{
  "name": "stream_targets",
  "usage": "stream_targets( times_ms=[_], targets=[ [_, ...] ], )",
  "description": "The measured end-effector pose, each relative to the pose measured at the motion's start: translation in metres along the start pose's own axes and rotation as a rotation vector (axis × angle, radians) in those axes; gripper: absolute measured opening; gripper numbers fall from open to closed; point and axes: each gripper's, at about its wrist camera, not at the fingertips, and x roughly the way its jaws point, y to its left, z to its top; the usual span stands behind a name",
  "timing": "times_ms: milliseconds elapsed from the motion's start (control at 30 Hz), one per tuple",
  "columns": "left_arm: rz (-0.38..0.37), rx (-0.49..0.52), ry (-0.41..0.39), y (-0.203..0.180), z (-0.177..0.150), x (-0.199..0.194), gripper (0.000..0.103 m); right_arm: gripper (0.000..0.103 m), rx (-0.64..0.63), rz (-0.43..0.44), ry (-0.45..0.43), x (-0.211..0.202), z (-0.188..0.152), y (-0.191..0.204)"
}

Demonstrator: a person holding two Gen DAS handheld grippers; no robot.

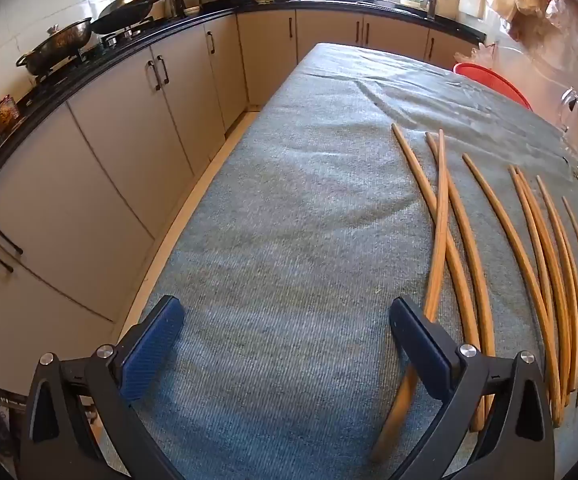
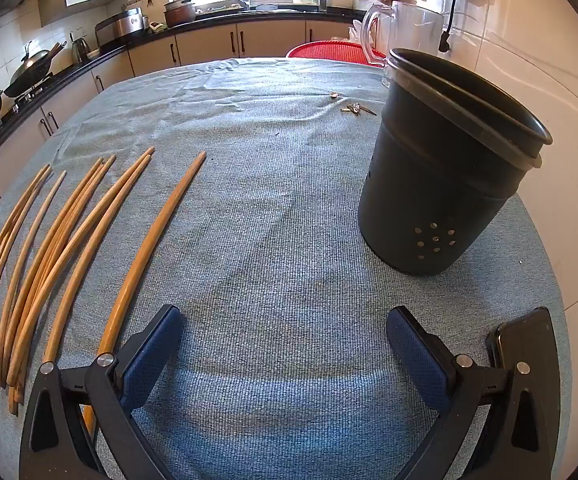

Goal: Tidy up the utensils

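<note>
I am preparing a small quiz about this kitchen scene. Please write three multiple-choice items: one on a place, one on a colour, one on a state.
1. Seen from the right wrist, where does the dark grey perforated plastic utensil holder stand?
A. right of the chopsticks
B. left of them
C. on the stove

2. What colour is the woven cloth on the table?
A. red
B. blue-grey
C. white

3. How is the left claw?
A. shut on a chopstick
B. open, holding nothing
C. shut, empty

Answers:
1 A: the long wooden chopsticks lie at the left.
2 B: blue-grey weave shows everywhere.
3 B: its pads stand wide apart over bare cloth.
</note>
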Motion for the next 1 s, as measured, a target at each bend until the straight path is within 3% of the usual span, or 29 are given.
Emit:
stream_targets(
  times_ms=[233,367,667,800,1000],
  targets=[
    [0.068,-0.087,-0.142,-0.01,-0.062,-0.072,0.103,0.103,0.004,0.008,0.013,0.0,0.0,0.0],
    [0.085,-0.048,-0.158,-0.031,-0.083,-0.11,0.103,0.103,-0.017,0.009,0.045,-0.015,-0.013,-0.005],
    [-0.036,0.122,-0.215,-0.056,-0.128,-0.18,0.103,0.103,0.007,0.118,-0.034,-0.138,-0.109,-0.001],
    [-0.084,0.147,-0.226,-0.055,-0.13,-0.185,0.103,0.103,-0.008,0.087,-0.117,-0.173,-0.115,0.011],
    [-0.143,0.169,-0.253,-0.047,-0.122,-0.185,0.103,0.103,-0.026,0.077,-0.171,-0.202,-0.119,0.032]
  ],
)
